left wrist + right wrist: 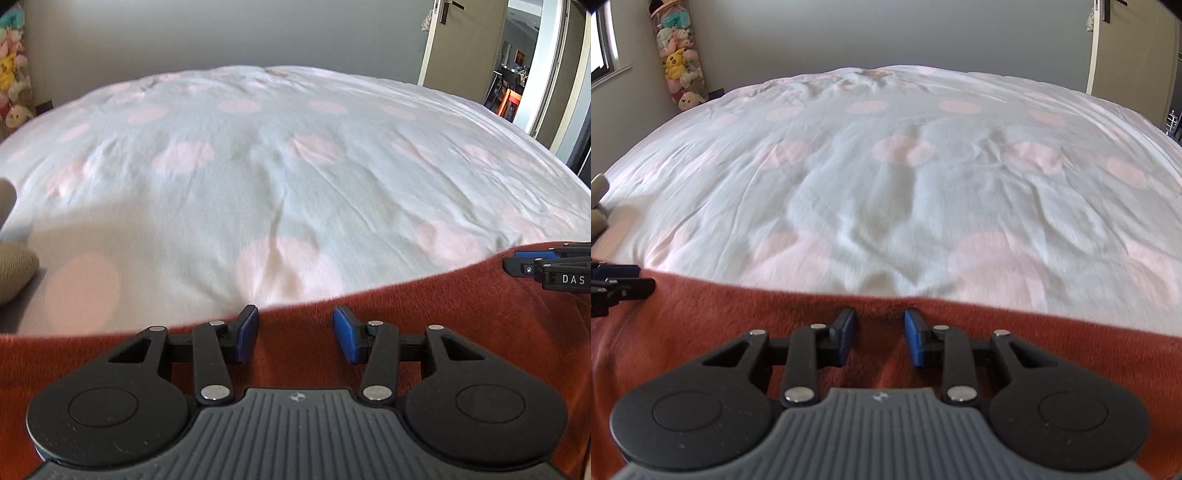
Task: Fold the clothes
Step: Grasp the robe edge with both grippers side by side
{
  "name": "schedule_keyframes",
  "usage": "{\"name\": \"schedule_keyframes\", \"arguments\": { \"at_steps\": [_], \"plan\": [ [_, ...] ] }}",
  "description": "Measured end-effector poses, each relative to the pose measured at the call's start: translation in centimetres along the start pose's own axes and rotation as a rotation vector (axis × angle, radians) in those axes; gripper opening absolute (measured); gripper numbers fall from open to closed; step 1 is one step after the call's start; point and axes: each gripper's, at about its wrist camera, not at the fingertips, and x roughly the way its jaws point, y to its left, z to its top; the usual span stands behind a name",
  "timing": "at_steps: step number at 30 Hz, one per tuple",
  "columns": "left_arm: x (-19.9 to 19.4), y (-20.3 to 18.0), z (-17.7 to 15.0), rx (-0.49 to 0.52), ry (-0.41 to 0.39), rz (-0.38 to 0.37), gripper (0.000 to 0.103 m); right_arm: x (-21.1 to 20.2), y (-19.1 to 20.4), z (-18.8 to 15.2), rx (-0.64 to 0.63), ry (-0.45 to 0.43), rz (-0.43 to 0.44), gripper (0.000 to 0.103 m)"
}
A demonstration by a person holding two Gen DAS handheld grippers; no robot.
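Note:
A rust-red fleece garment (424, 332) lies along the near edge of the bed, its far hem running across both views. My left gripper (295, 326) is open just above it, blue pads (246, 334) on either side of the cloth near the hem. My right gripper (880, 328) is also open over the same garment (720, 317), its pads (915, 338) a little closer together, with the hem dipping slightly between them. Each gripper shows at the other view's edge: right gripper (546, 269), left gripper (617, 286). The near part of the garment is hidden under the grippers.
The bed sheet (295, 166), pale with pink dots, stretches wrinkled to the far wall. A beige knitted item (14, 273) lies at the left edge. Plush toys (681, 55) hang in the far left corner. An open door (461, 44) stands at the right.

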Motion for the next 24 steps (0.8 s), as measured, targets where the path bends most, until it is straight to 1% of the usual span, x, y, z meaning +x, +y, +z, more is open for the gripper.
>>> {"name": "schedule_keyframes", "arguments": {
  "at_steps": [3, 4, 6, 7, 9, 10, 12, 13, 14, 16, 17, 19, 21, 24],
  "plan": [
    [-0.7, -0.2, 0.8, -0.025, -0.015, 0.004, 0.045, 0.4, -0.2, 1.2, 0.041, -0.004, -0.011, 0.032],
    [-0.9, -0.2, 1.1, -0.034, -0.020, 0.006, 0.043, 0.2, -0.3, 1.7, 0.056, -0.006, -0.013, 0.032],
    [-1.4, -0.4, 1.7, -0.051, -0.030, 0.009, 0.042, -1.2, -0.2, 2.1, 0.067, -0.026, 0.001, 0.033],
    [-2.0, -0.7, 1.7, -0.044, -0.040, -0.010, 0.042, -2.2, 0.2, 1.9, 0.048, -0.040, 0.014, 0.033],
    [-3.6, -2.0, 1.5, -0.018, -0.062, -0.076, 0.042, -4.2, 1.0, 1.4, 0.010, -0.068, 0.041, 0.032],
    [-4.0, -2.8, 1.1, -0.011, -0.052, -0.114, 0.041, -5.1, 1.6, 1.0, -0.010, -0.071, 0.056, 0.031],
    [-4.3, -4.6, 0.3, 0.007, -0.017, -0.186, 0.036, -6.3, 3.0, -0.3, -0.044, -0.045, 0.080, 0.026],
    [-4.2, -5.4, -0.2, 0.017, 0.007, -0.215, 0.036, -6.8, 3.7, -1.2, -0.057, -0.031, 0.090, 0.025],
    [-3.8, -6.2, -0.8, 0.032, 0.032, -0.229, 0.033, -7.1, 4.3, -2.0, -0.067, -0.015, 0.105, 0.022],
    [-2.8, -7.8, -2.1, 0.067, 0.079, -0.243, 0.032, -6.8, 5.3, -3.5, -0.094, 0.030, 0.107, 0.020],
    [-2.3, -8.4, -2.7, 0.078, 0.091, -0.233, 0.032, -6.4, 5.6, -4.2, -0.107, 0.051, 0.099, 0.018],
    [-1.3, -8.4, -3.1, 0.069, 0.082, -0.221, 0.032, -5.2, 5.5, -4.9, -0.098, 0.066, 0.090, 0.016],
    [-0.4, -8.0, -2.6, 0.036, 0.079, -0.226, 0.030, -4.1, 5.0, -4.7, -0.070, 0.059, 0.095, 0.014],
    [0.7, -7.3, -1.8, -0.008, 0.076, -0.230, 0.022, -2.6, 5.0, -3.6, -0.051, 0.050, 0.087, 0.010]
  ]
}}
